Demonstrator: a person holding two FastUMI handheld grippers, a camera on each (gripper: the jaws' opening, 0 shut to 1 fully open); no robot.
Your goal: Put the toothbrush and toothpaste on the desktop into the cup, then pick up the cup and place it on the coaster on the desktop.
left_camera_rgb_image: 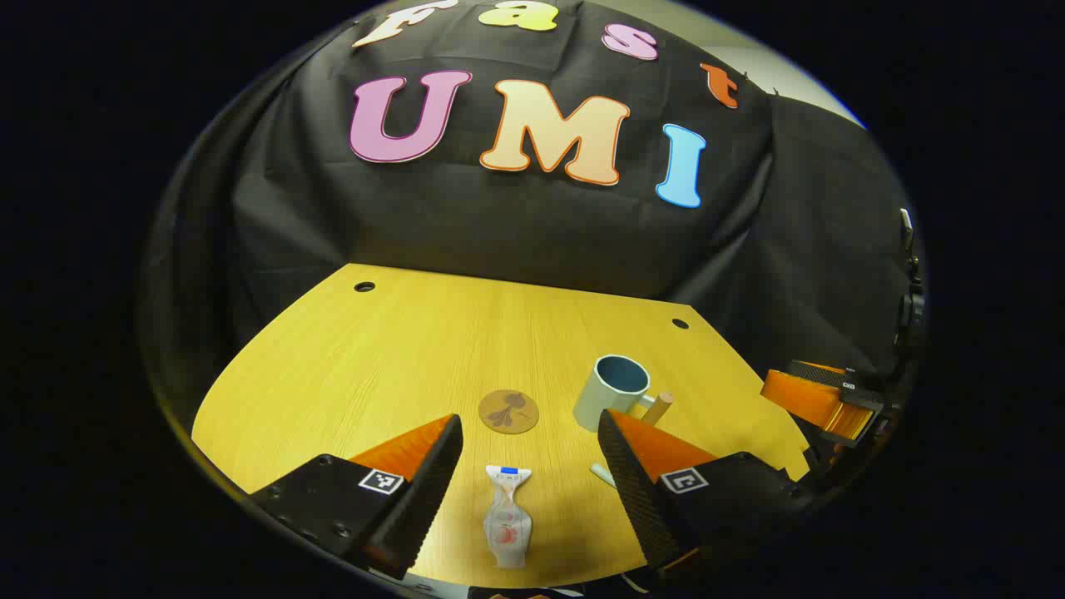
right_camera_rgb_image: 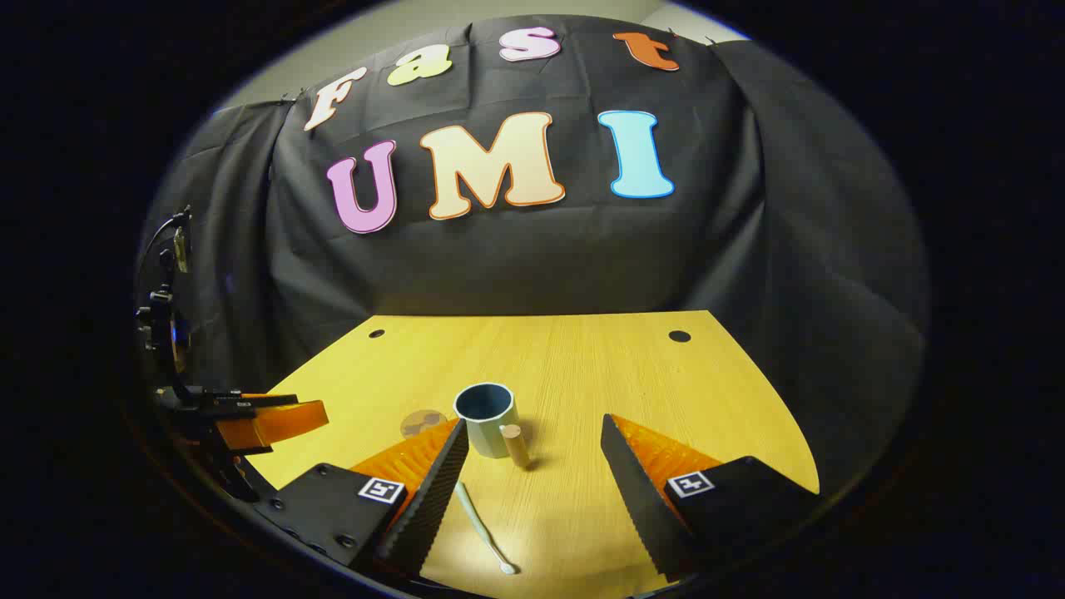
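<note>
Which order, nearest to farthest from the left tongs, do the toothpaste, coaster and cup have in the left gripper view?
1. The toothpaste lies on the desktop between the open fingers of the left tongs.
2. The coaster lies just ahead, near the middle.
3. The cup stands farther back, to the right, with its handle toward the right finger.

The counter [left_camera_rgb_image: 391, 349] is yellow wood with a fine straight grain and small dark round holes near its far corners. The cup [left_camera_rgb_image: 614, 389] is pale grey-green outside and dark blue-grey inside, with a light tan wooden handle [left_camera_rgb_image: 659, 407]. The coaster [left_camera_rgb_image: 508, 411] is brown with a darker leafy pattern. The toothpaste [left_camera_rgb_image: 507, 517] is white with red markings and a blue band. The toothbrush [right_camera_rgb_image: 482, 526] is pale mint-white.
</note>
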